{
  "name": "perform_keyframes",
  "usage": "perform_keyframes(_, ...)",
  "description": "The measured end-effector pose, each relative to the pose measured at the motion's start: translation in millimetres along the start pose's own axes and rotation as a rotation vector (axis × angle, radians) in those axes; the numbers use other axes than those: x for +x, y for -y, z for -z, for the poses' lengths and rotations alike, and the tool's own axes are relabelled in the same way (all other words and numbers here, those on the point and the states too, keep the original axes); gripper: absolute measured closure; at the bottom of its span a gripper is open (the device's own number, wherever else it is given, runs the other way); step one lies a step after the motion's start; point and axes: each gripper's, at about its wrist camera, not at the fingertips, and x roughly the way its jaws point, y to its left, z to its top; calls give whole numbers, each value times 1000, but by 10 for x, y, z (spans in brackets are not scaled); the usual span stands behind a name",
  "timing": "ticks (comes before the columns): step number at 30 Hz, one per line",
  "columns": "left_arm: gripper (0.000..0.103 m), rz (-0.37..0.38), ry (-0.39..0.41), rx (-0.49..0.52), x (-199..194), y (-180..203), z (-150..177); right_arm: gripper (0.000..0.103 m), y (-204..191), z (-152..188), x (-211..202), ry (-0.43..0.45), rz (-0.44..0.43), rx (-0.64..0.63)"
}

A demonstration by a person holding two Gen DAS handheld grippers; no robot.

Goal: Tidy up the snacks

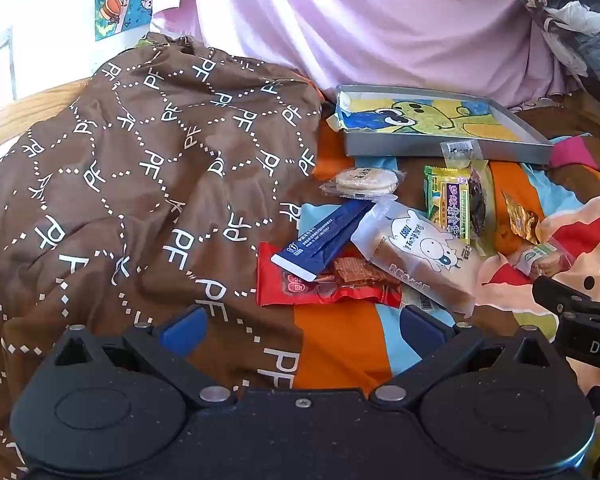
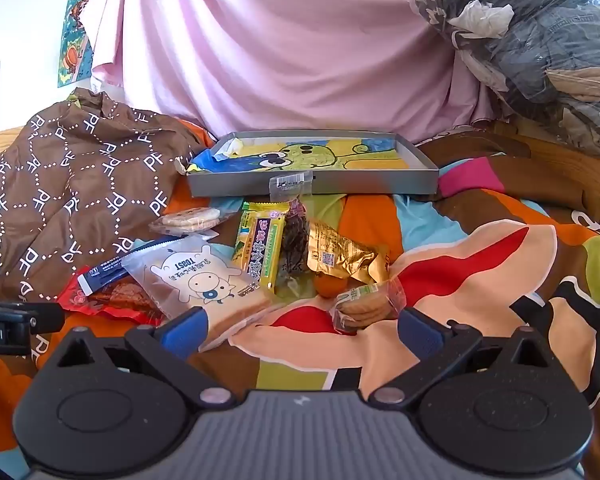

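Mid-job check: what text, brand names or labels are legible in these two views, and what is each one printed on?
"TOAST": on the white toast packet, seen upside down.
"PF": repeated all over the brown cloth.
"DAS": cut-off lettering on the right gripper, seen from the left wrist.
"ot.AI": cut-off lettering on the left gripper, seen from the right wrist.
Blue sachet, yellow-green bar wrapper, gold packet, red packet: print too small or blurred to read.
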Motion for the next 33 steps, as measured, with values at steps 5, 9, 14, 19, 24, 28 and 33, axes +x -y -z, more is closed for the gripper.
perform_keyframes(5,1,0,2,3,-28,27,0,0,0,-1,-1,-2,0,1)
perform_keyframes(9,1,0,1,1,-45,48,-4,0,-3,0,3,-2,-1,1)
perform_keyframes(14,1,2,1,5,2,14,14,0,-5,1,5,-4,-1,0)
perform_keyframes(19,1,2,1,5,1,16,14,0,-6,3,5,-5,-2,0)
perform_keyframes(24,1,2,1,4,2,16,14,0,20,-15,25,-5,-2,0)
perform_keyframes(28,1,2,1,4,2,15,15,0,47,-36,42,-7,-3,0)
perform_keyframes(33,1,2,0,4,3,16,15,0,-10,0,6,-7,-3,-1)
